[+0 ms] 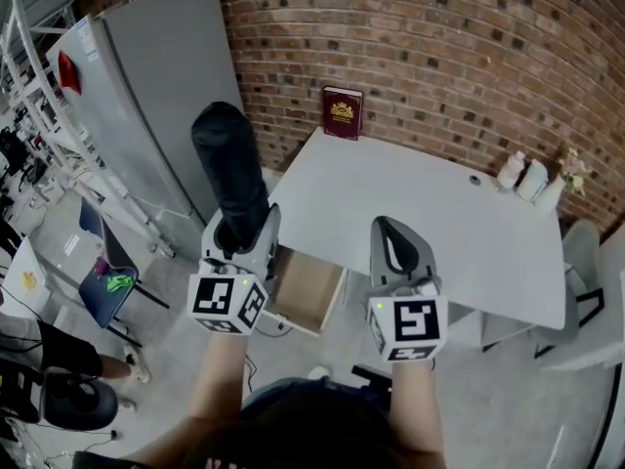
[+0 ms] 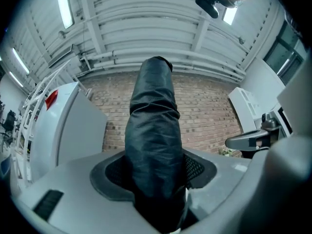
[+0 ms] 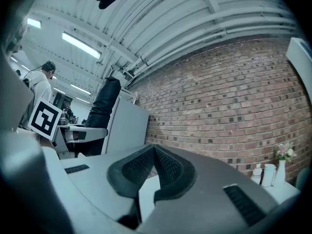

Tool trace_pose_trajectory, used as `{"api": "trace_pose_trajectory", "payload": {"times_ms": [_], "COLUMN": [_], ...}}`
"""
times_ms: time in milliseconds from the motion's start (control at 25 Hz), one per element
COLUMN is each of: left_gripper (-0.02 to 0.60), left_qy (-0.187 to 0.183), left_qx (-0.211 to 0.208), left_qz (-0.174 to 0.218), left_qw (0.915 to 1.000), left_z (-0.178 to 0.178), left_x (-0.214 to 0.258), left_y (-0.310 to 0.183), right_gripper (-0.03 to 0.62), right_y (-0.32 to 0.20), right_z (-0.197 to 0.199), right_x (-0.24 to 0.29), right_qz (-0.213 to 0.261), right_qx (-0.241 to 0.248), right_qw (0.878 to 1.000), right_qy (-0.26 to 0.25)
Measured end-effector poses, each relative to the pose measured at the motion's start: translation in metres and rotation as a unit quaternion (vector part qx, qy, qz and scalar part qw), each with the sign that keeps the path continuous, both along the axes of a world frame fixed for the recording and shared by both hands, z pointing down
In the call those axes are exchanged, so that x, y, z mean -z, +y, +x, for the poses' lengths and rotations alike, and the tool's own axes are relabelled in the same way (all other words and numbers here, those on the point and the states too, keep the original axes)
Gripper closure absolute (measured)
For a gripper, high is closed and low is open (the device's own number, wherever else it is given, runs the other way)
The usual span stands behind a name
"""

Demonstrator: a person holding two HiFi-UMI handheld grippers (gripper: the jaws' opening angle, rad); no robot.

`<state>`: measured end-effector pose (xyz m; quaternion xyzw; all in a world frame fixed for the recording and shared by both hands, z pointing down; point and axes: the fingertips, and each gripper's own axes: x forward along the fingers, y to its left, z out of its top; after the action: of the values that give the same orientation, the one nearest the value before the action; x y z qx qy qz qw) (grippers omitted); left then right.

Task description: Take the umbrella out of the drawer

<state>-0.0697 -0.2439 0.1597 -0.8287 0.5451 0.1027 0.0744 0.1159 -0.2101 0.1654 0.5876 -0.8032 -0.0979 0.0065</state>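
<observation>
Brick wall (image 1: 439, 27) behind table (image 1: 420, 203); drawer (image 1: 305, 291) open near-left. L gripper (image 1: 239, 231) clamps umbrella (image 1: 229, 164) upright; R gripper (image 1: 391, 231) jaws together, empty. Hold firm, carry clear of drawer, no tilt.

The right tool (image 3: 155, 152) has its grey jaws closed together, with nothing between them. Beyond stands a red brick wall (image 3: 219, 106). At the left a black folded fabric umbrella (image 3: 102, 111) stands upright. Two white bottles (image 3: 263, 174) and a white flower vase (image 3: 282, 168) stand by the pale surface's (image 3: 287, 191) right edge.
</observation>
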Motion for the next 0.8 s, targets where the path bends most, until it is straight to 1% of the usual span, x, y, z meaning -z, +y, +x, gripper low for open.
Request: {"api": "trace_pose_trajectory", "payload": {"times_ms": [160, 240, 400, 600, 800], "left_gripper": [0.330, 0.330, 0.330, 0.328, 0.328], "left_qy": [-0.022, -0.032, -0.040, -0.054, -0.055], "left_qx": [0.005, 0.004, 0.000, 0.001, 0.000], "left_qz": [0.027, 0.038, 0.058, 0.072, 0.074], "left_qw": [0.9994, 0.9987, 0.9975, 0.9960, 0.9957], "left_z": [-0.003, -0.003, -0.008, -0.015, -0.016], "left_x": [0.013, 0.017, 0.030, 0.039, 0.045], "left_y": [0.001, 0.001, 0.002, -0.002, -0.006], "right_gripper": [0.602, 0.602, 0.602, 0.602, 0.602], "right_y": [0.000, 0.002, 0.006, 0.010, 0.012], "right_z": [0.010, 0.017, 0.028, 0.044, 0.053], "right_x": [0.016, 0.022, 0.033, 0.043, 0.050], "right_qz": [0.033, 0.042, 0.057, 0.066, 0.070], "right_qx": [-0.039, -0.051, -0.070, -0.091, -0.106], "right_qw": [0.999, 0.998, 0.996, 0.993, 0.991], "right_qy": [-0.002, 0.004, 0.022, 0.030, 0.042]}}
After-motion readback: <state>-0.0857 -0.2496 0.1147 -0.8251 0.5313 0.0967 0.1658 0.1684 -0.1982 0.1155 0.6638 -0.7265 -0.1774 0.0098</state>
